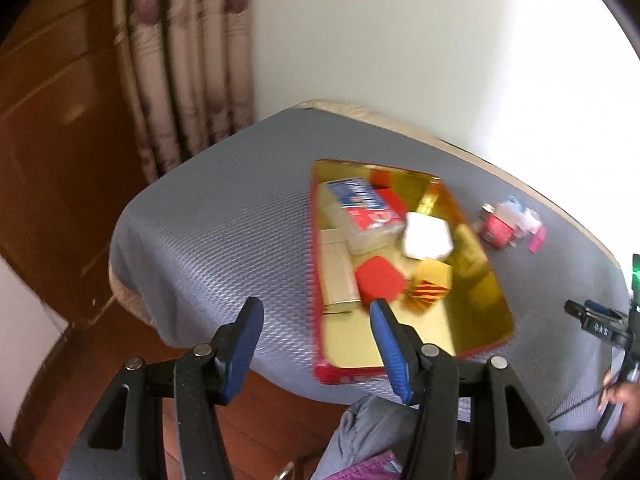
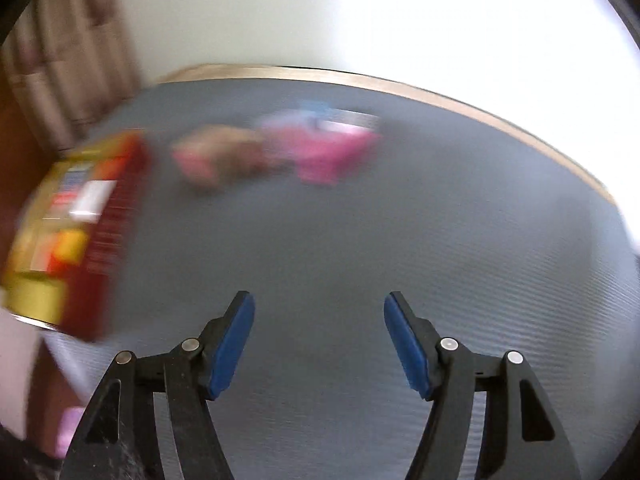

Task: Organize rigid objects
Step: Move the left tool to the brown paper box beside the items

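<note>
Here the left gripper (image 1: 316,312), jaws spread and holding nothing, hangs above the near edge of the grey-covered table (image 1: 224,232). Just ahead of its right finger lies the red-rimmed gold tray (image 1: 472,320). In the tray, nearest the finger, sit a red box (image 1: 378,282) and a gold box (image 1: 430,286); left of these a cream box (image 1: 338,276); beyond them a white box (image 1: 426,236) and a blue-and-red pack (image 1: 368,208) lying on a clear case. Right of the tray, well apart, stand small pink items (image 1: 512,224). The right gripper (image 2: 319,312), also spread and empty, hovers over bare table; the tray (image 2: 76,232) appears to its left and the pink items (image 2: 320,148) ahead, both heavily blurred.
</note>
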`<state>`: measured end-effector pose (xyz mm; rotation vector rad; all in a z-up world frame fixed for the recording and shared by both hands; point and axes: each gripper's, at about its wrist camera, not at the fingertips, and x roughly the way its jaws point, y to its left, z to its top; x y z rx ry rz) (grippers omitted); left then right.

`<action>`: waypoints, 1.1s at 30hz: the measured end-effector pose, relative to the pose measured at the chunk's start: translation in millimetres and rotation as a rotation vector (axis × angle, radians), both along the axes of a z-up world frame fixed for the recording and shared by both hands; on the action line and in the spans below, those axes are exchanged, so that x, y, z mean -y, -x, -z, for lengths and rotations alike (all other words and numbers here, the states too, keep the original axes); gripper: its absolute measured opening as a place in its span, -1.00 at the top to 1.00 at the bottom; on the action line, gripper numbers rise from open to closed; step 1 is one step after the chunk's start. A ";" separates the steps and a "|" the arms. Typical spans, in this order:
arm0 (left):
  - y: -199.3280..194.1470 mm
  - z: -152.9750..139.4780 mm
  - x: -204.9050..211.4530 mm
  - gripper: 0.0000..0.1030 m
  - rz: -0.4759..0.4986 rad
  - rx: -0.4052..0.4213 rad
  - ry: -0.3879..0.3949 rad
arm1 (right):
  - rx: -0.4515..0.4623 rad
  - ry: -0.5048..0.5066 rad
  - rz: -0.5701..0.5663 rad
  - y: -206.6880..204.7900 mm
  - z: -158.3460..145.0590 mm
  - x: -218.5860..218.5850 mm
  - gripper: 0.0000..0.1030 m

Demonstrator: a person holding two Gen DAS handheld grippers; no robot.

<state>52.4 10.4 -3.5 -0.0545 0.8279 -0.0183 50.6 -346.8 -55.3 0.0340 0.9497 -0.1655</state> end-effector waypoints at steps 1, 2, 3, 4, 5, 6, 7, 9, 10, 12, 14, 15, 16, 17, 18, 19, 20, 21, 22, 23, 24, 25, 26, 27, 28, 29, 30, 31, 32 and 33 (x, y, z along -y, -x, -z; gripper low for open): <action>0.4 -2.0 8.6 -0.10 0.034 0.003 -0.008 | -0.003 0.020 0.029 5.0 3.4 16.0 -0.31; 0.4 -5.0 20.6 -0.10 0.082 0.005 -0.015 | -0.006 0.034 0.061 10.8 6.9 32.4 -0.42; -0.4 -7.2 31.0 -0.10 0.123 0.005 -0.019 | -0.007 0.042 0.091 15.6 10.1 47.2 -0.44; -2.5 -10.3 44.5 -0.10 0.178 0.002 -0.022 | -0.005 0.043 0.115 19.7 12.8 58.6 -0.45; -7.0 -14.7 61.3 -0.10 0.240 -0.005 -0.024 | -0.005 0.029 0.138 23.8 16.2 69.6 -0.45; -9.6 -17.1 71.0 -0.10 0.269 -0.007 -0.027 | -0.009 -0.002 0.156 27.3 20.9 79.9 -0.45; -14.9 -20.8 87.3 -0.10 0.320 -0.010 -0.034 | -0.003 -0.032 0.166 29.4 22.2 83.8 -0.49; -31.6 -28.0 122.6 -0.15 0.421 -0.014 -0.042 | 0.038 -0.045 0.164 36.2 21.7 86.4 -0.55; -39.9 -29.6 134.1 -0.19 0.444 -0.020 -0.044 | 0.037 -0.038 0.156 36.3 22.7 84.7 -0.58; -63.6 -30.4 160.8 -0.21 0.495 -0.040 -0.045 | 0.044 -0.015 0.133 37.4 22.8 79.8 -0.63; -83.8 -28.6 178.1 -0.21 0.516 -0.049 -0.055 | 0.044 -0.003 0.103 37.2 23.2 74.0 -0.65; -100.0 -23.5 190.3 -0.21 0.536 -0.078 -0.065 | 0.046 0.001 0.101 37.4 23.1 73.5 -0.65; -110.4 -19.9 197.8 -0.21 0.545 -0.095 -0.073 | 0.051 -0.008 0.098 38.2 22.8 74.0 -0.67; -122.9 -15.3 207.6 -0.21 0.566 -0.109 -0.080 | 0.052 -0.017 0.095 37.6 22.5 73.0 -0.70; -132.0 -10.5 215.0 -0.21 0.589 -0.117 -0.094 | 0.053 -0.027 0.087 37.2 22.4 72.9 -0.72; -138.5 -6.9 220.3 -0.21 0.597 -0.120 -0.116 | 0.053 -0.035 0.080 38.1 22.5 72.3 -0.74; -147.0 -2.5 228.0 -0.21 0.606 -0.118 -0.146 | 0.054 -0.042 0.072 38.1 22.4 72.4 -0.75; -150.6 0.8 232.9 -0.21 0.619 -0.117 -0.158 | 0.054 -0.045 0.065 37.7 22.9 70.7 -0.77; -156.4 4.6 238.5 -0.21 0.636 -0.120 -0.173 | 0.052 -0.047 0.059 37.6 23.5 69.5 -0.80; -159.7 8.5 241.8 -0.21 0.637 -0.122 -0.188 | 0.050 -0.050 0.052 37.8 23.7 68.8 -0.82; -164.2 11.7 243.4 -0.21 0.637 -0.130 -0.193 | 0.050 -0.052 0.049 38.0 23.8 68.5 -0.82; -169.8 15.0 244.2 -0.21 0.650 -0.148 -0.172 | 0.050 -0.054 0.046 37.9 23.7 68.1 -0.83; -174.8 18.7 244.2 -0.21 0.667 -0.169 -0.147 | 0.051 -0.057 0.044 37.7 24.1 67.6 -0.84; -179.5 21.1 244.1 -0.21 0.665 -0.183 -0.144 | 0.050 -0.060 0.041 36.9 24.4 67.4 -0.85; -183.2 23.9 244.6 -0.21 0.661 -0.194 -0.144 | 0.049 -0.063 0.039 37.0 24.2 67.3 -0.87; -186.8 27.0 245.3 -0.21 0.661 -0.207 -0.141 | 0.047 -0.064 0.036 37.1 24.2 67.1 -0.88; -190.1 30.0 245.0 -0.21 0.665 -0.222 -0.135 | 0.046 -0.063 0.034 38.2 23.8 66.7 -0.88; -194.1 33.1 245.5 -0.21 0.668 -0.233 -0.125 | 0.044 -0.063 0.032 37.0 24.4 65.8 -0.90; -196.6 35.3 245.1 -0.21 0.667 -0.238 -0.120 | 0.042 -0.063 0.030 37.7 24.5 65.3 -0.91; -199.6 37.0 246.4 -0.21 0.667 -0.246 -0.117 | 0.040 -0.063 0.028 35.5 25.4 64.3 -0.92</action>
